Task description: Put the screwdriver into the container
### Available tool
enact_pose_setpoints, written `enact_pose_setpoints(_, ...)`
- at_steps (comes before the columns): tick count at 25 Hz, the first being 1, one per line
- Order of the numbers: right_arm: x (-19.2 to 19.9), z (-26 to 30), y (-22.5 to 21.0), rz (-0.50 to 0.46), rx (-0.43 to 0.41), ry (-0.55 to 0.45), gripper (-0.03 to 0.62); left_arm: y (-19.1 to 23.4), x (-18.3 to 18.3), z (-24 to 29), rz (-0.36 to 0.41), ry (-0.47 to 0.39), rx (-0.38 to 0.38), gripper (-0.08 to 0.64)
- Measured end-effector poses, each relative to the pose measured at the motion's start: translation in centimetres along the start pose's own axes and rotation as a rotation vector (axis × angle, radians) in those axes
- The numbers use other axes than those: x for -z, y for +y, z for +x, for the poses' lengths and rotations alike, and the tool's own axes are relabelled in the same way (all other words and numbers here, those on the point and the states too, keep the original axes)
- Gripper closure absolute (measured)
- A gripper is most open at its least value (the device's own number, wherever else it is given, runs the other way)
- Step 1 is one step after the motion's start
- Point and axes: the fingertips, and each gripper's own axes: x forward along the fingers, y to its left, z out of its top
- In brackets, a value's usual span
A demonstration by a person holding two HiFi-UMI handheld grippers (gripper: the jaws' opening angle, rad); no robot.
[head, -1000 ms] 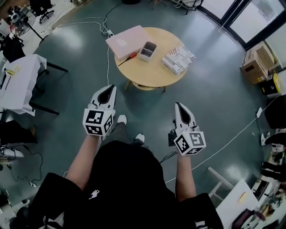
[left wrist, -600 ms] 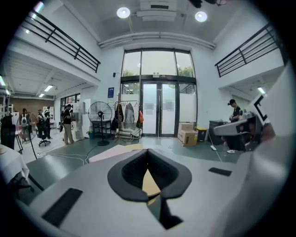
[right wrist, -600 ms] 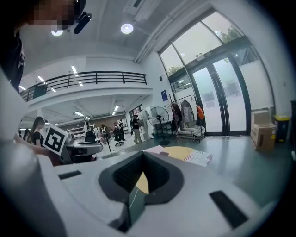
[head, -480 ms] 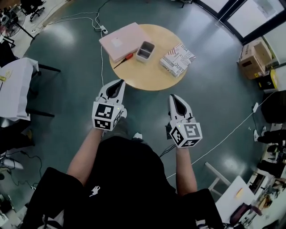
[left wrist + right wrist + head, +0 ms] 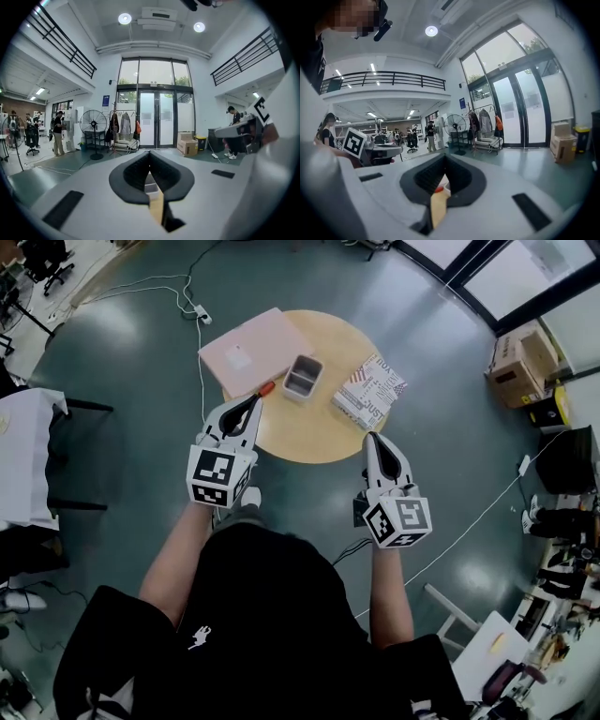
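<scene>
The screwdriver (image 5: pixel 264 389) is lying on the round wooden bench (image 5: pixel 300 427) near its left edge. Its orange handle is sitting just left of the grey container (image 5: pixel 302 377), outside it, while its shaft is running off towards the left gripper (image 5: pixel 251 405).

That gripper is hovering over the left edge of the bench with its jaws pressed together and nothing between them. Its tip is sitting just beside the screwdriver, and whether it is touching cannot be told.

The right gripper (image 5: pixel 373 439) is hanging at the near right edge of the bench, well apart from the screwdriver. Its jaws are also closed and holding nothing.

The container is standing open-topped near the middle of the bench. A flat pink box (image 5: pixel 248 351) is lying at the far left edge, overhanging it. A patterned box (image 5: pixel 372 390) is lying at the right edge.
</scene>
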Motion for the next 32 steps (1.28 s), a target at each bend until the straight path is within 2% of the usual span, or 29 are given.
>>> enact_pose_setpoints(8, -1.3, 6.1, -0.6, -0.001, 0.058, 0.005, 0.591, 5.5, 0.1, 4.2, -0.011, 0.019, 0.031, 0.558)
enact_pose_setpoints(14, -0.8, 10.3, -0.5, -0.001, 0.069, 0.028, 0.591, 8.6, 2.3, 7.0, -0.019, 0.067, 0.046, 0.558)
enact_pose_setpoints(21, 0.3, 14.7, -1.3, 0.014, 0.011, 0.073, 0.591, 9.3, 5.6, 9.4, -0.038, 0.154, 0.051, 0.558)
enact_pose_setpoints(27, 1.1, 18.6, -2.4, 0.008, -0.096, 0.111, 0.591, 8.5, 8.9, 10.9, -0.134, 0.239, 0.016, 0.558)
enact_pose_setpoints(32, 2.1, 21.0, -4.7, 0.003, -0.18, 0.154, 0.591, 7.3, 13.2, 11.9, -0.067, 0.362, -0.065, 0.558)
